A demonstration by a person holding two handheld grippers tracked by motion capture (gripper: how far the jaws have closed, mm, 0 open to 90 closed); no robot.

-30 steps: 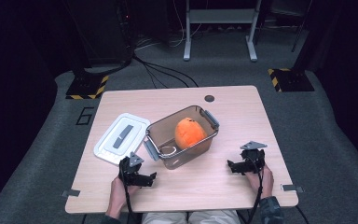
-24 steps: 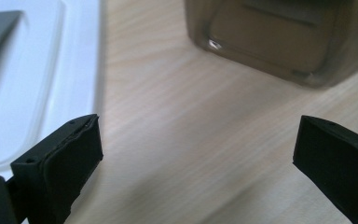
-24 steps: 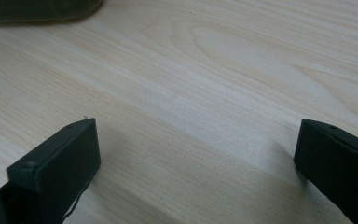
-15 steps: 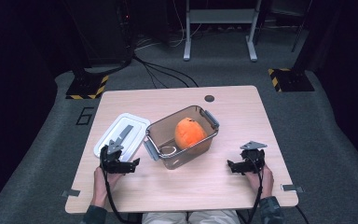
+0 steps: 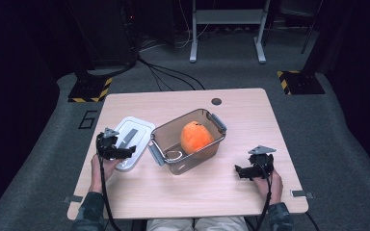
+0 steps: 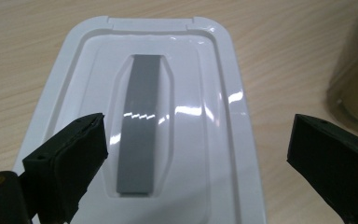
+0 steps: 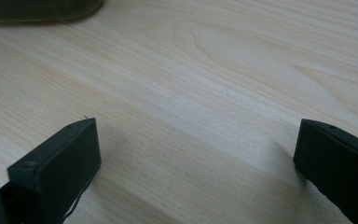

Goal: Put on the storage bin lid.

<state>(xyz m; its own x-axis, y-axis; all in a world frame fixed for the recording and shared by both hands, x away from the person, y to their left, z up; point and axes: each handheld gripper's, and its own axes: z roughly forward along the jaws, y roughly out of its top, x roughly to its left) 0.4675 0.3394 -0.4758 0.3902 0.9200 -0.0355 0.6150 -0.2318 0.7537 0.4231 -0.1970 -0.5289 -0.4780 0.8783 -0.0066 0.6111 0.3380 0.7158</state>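
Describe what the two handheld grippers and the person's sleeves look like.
Both the left gripper and the right gripper are black, with blocky black fingers, a grey three-cornered plate on top and a black cable trailing back. The sleeves are dark and mottled.

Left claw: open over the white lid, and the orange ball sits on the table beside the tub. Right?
Not quite. The left claw is open over the white lid, but the high view shows the orange ball inside the tub, not beside it.

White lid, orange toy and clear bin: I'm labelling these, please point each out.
white lid (image 6: 193,93), left gripper view, glossy top right of grey strip
orange toy (image 5: 196,136), high view, middle
clear bin (image 5: 156,157), high view, near-left latch
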